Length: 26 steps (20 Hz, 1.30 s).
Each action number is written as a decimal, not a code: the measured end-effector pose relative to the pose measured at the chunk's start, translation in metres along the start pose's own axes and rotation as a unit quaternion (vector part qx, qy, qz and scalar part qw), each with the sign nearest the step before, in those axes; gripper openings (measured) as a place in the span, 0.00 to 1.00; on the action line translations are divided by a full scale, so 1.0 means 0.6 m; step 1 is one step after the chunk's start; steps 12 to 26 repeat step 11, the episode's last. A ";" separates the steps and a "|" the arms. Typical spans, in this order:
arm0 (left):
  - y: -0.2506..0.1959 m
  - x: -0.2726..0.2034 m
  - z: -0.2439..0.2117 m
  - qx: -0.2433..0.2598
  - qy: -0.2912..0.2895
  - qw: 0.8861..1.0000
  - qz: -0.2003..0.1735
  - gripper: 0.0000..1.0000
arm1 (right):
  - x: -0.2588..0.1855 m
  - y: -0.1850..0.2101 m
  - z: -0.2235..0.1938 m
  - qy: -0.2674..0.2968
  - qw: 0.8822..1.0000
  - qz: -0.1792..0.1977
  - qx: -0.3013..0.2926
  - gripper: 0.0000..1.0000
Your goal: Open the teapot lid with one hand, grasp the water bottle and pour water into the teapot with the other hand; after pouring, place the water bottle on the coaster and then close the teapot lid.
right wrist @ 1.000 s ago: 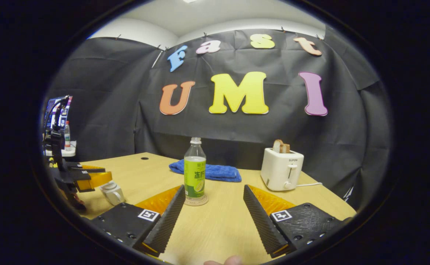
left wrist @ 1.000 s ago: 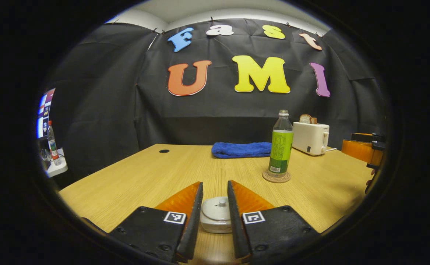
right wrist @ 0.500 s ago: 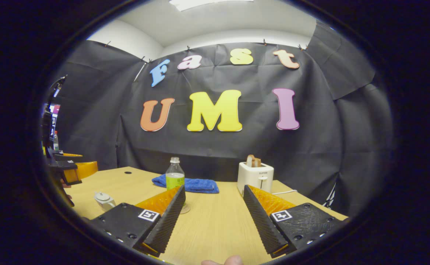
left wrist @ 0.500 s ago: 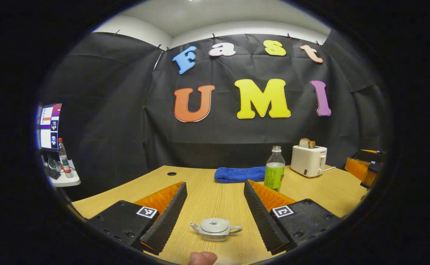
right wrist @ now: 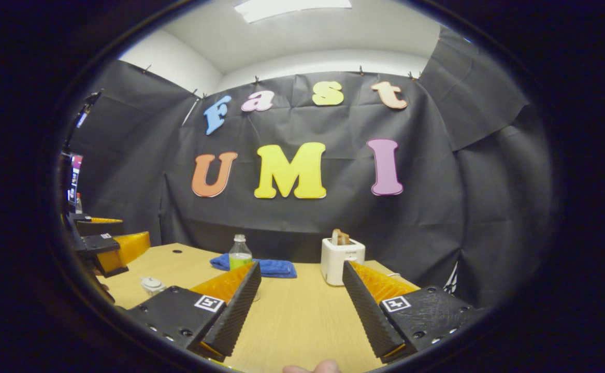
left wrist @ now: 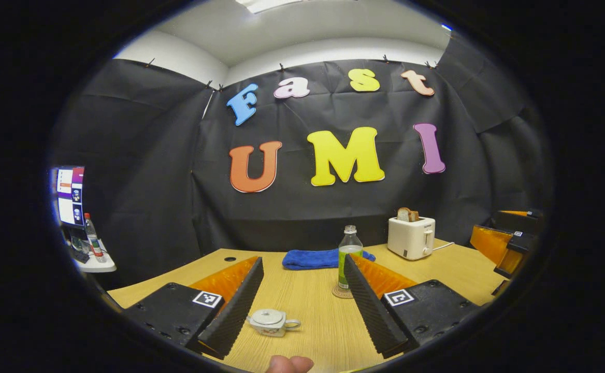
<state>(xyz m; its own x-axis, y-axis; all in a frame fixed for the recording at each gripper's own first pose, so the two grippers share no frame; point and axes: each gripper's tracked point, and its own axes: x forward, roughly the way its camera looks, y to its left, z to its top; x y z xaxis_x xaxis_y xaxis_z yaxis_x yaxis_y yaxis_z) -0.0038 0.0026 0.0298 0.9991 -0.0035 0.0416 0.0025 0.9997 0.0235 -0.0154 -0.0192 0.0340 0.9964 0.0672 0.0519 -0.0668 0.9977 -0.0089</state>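
A small white teapot [left wrist: 271, 322] with its lid on sits on the wooden table [left wrist: 313, 311], low between my left gripper's fingers. My left gripper [left wrist: 302, 269] is open and holds nothing, well back from the teapot. The water bottle [left wrist: 349, 256], green-labelled and uncapped, stands upright on a round coaster [left wrist: 340, 292] farther in. In the right gripper view the teapot [right wrist: 152, 284] lies at the far left and the bottle [right wrist: 239, 254] stands behind my left finger. My right gripper [right wrist: 302, 272] is open and empty. The other gripper [right wrist: 106, 246] shows at the left edge.
A folded blue towel [left wrist: 310, 259] lies at the back of the table. A white toaster [left wrist: 411, 237] with bread in it stands at the back right. The right gripper [left wrist: 504, 243] hovers at the right edge. A side shelf [left wrist: 92, 259] with a bottle and a screen stands left.
My left gripper let go of the teapot lid, opened and drew back and up; the lid sits on the teapot. My right gripper also pulled back from the bottle, staying open.
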 end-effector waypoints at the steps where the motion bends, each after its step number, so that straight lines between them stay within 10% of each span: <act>1: -0.004 -0.004 -0.001 0.002 -0.004 1.000 -0.002 0.98 | -0.005 0.001 0.001 -0.002 1.000 -0.001 -0.003 0.94; 26: -0.004 -0.022 0.001 -0.017 -0.005 1.000 0.001 0.99 | -0.041 0.039 0.008 -0.006 1.000 -0.005 -0.012 0.94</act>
